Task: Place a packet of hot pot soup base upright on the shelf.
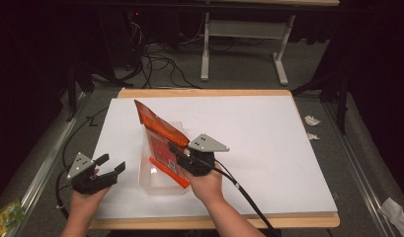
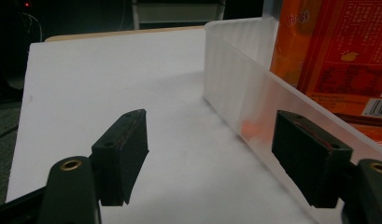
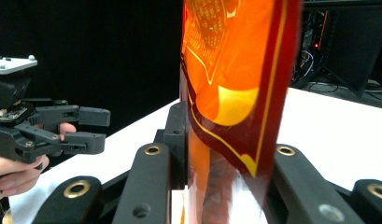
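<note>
The table [image 1: 268,143] bears a clear bin [image 1: 146,174]. An orange pouch [image 1: 160,140] stands tilted in it, long axis pointing up and away. The right gripper [image 1: 176,152] clamps the pouch; the right gripper view shows that grip close. The left gripper [image 1: 113,165] is open, empty, beside the bin.

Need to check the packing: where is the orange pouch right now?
High view, left of centre: the orange pouch stands tilted in the clear bin, gripped by the right gripper.
</note>
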Demonstrator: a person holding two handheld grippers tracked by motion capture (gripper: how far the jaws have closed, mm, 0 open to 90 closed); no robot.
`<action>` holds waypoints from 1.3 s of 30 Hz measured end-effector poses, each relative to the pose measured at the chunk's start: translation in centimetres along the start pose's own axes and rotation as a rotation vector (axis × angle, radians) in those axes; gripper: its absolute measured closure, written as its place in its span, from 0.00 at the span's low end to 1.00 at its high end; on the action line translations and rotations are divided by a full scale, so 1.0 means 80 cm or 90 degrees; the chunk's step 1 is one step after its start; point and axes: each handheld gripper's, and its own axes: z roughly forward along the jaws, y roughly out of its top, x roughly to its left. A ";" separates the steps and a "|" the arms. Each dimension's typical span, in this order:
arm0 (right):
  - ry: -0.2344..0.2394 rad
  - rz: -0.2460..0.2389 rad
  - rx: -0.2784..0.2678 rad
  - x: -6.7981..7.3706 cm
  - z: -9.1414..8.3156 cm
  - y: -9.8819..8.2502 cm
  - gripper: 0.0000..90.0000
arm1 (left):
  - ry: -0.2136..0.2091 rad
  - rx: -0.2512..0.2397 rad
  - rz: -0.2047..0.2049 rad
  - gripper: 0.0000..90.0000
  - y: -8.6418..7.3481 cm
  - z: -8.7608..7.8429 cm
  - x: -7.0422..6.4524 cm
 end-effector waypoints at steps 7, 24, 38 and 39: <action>0.005 -0.003 0.015 -0.001 -0.001 -0.014 0.80 | -0.002 0.006 0.000 0.31 0.000 0.005 0.000; -0.004 0.010 0.017 -0.006 -0.015 -0.041 0.78 | -0.008 0.001 -0.007 0.31 0.000 0.004 -0.003; 0.012 0.023 0.052 -0.015 -0.012 -0.039 0.59 | -0.007 0.005 -0.003 0.31 -0.001 0.003 -0.001; 0.012 0.023 0.052 -0.015 -0.012 -0.039 0.59 | -0.007 0.005 -0.003 0.31 -0.001 0.003 -0.001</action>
